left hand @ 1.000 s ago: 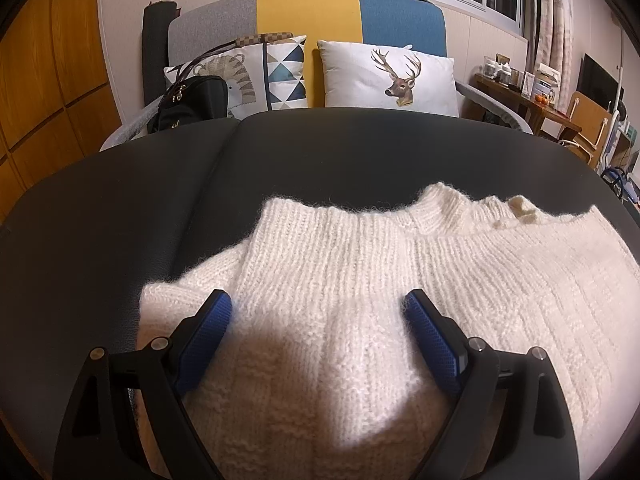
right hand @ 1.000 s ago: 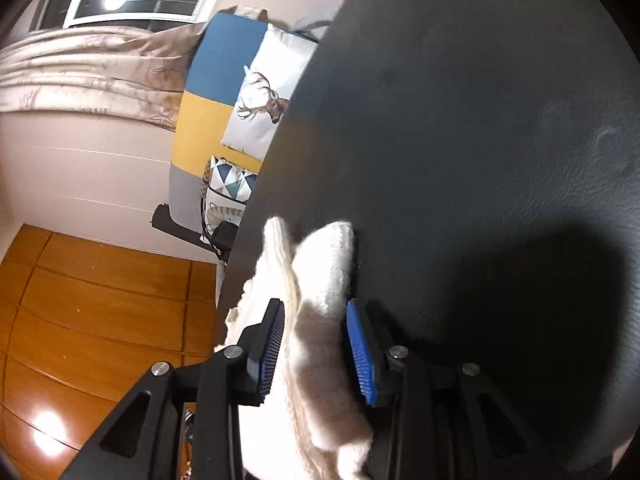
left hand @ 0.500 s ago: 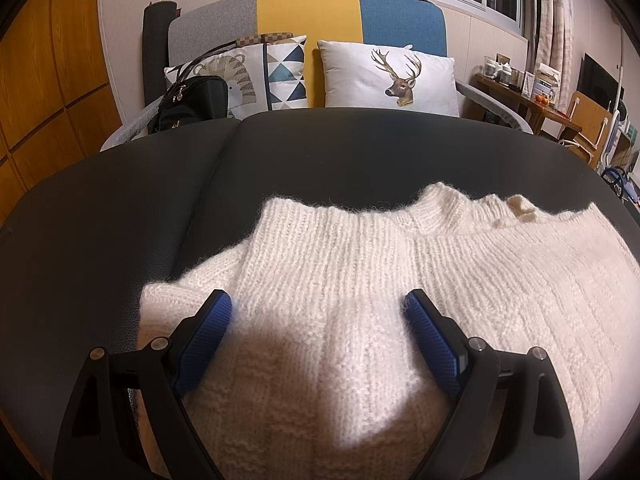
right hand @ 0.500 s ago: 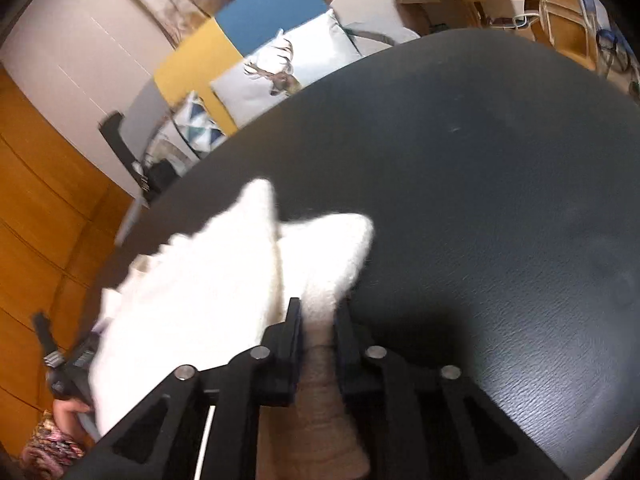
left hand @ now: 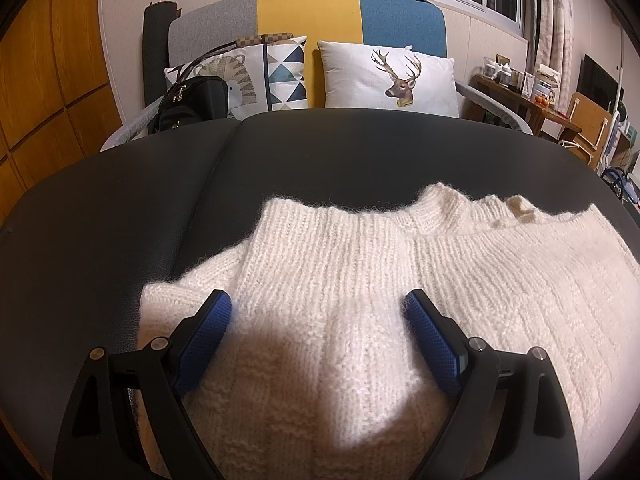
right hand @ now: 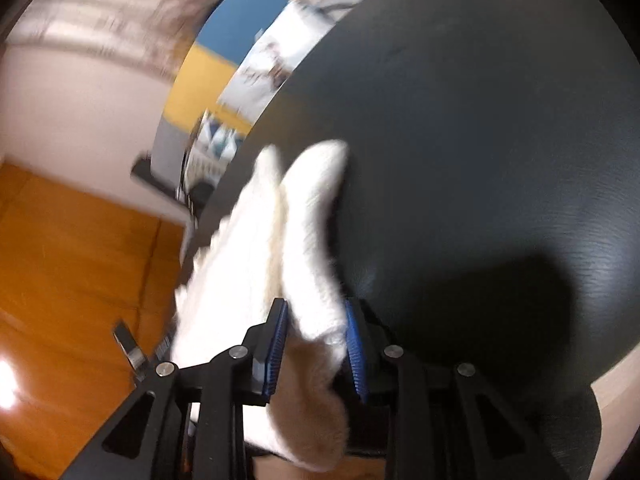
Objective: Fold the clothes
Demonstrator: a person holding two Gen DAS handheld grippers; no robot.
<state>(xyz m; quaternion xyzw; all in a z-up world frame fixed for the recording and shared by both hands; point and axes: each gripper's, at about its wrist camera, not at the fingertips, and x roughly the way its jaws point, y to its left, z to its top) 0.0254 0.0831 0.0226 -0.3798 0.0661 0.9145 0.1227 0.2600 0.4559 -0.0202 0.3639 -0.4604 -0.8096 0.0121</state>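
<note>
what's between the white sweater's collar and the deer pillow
Only bare black tabletop lies between the white knit sweater collar and the deer pillow, as the left wrist view shows.

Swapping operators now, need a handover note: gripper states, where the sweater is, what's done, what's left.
Left gripper: open, low over the white sweater, gripping nothing.
Right gripper: jaws have just eased open slightly, a sleeve between the pads; view blurred.
Sweater lies spread on the black table, collar away from the left camera.
Done: sleeve picked up.
Left: lay the sleeve across the body, then fold the rest.
</note>
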